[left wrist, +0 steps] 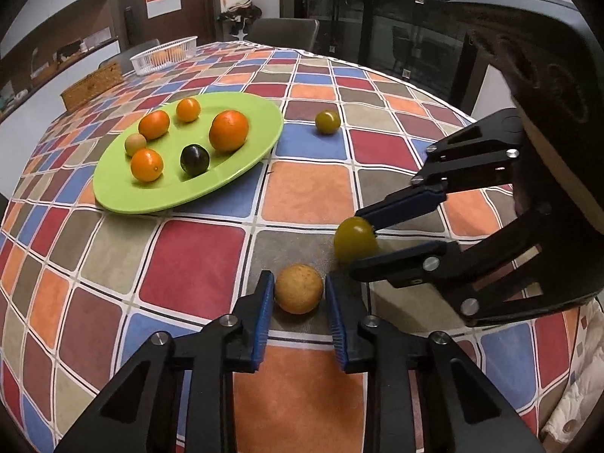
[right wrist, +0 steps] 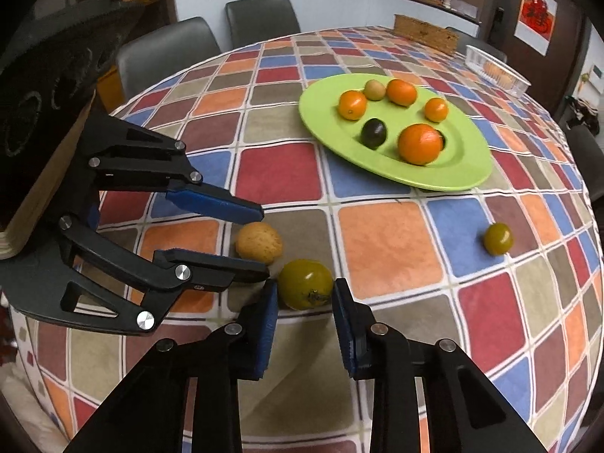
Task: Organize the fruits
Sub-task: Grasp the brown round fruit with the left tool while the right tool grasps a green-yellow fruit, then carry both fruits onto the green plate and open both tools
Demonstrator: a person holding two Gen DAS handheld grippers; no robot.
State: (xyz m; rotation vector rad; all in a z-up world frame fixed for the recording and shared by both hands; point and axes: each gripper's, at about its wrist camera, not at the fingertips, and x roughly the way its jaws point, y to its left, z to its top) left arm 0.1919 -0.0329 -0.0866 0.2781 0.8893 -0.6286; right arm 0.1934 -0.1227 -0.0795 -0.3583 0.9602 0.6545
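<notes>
**2 grippers at 2 loose fruits, plate ahead**

The left gripper [left wrist: 298,290] sits low over the checked tablecloth [left wrist: 196,260] with its 2 blue-padded fingers [left wrist: 264,313] set wide on either side of a tan round fruit [left wrist: 298,288]. A narrow gap shows on each side of the fruit, so no grip is made. Just right of those fingers, the right gripper [right wrist: 305,288] brackets a green fruit [right wrist: 305,284] in the same manner: its fingers [right wrist: 268,324] stand wide, close beside the fruit; whether they touch it cannot be told. The 2 fruits lie near each other on the cloth, and the 2 grippers approach them at an angle to one another.

Ahead of the left fingers and to their left lies a green plate [left wrist: 241,168] holding 4 orange fruits, 1 dark fruit [left wrist: 194,159] and 1 small tan fruit [left wrist: 135,144]. A second green fruit [left wrist: 327,121] lies alone on the cloth, beyond the fingers and just beside the plate's right rim. A white basket [left wrist: 162,56] stands at the far edge.
</notes>
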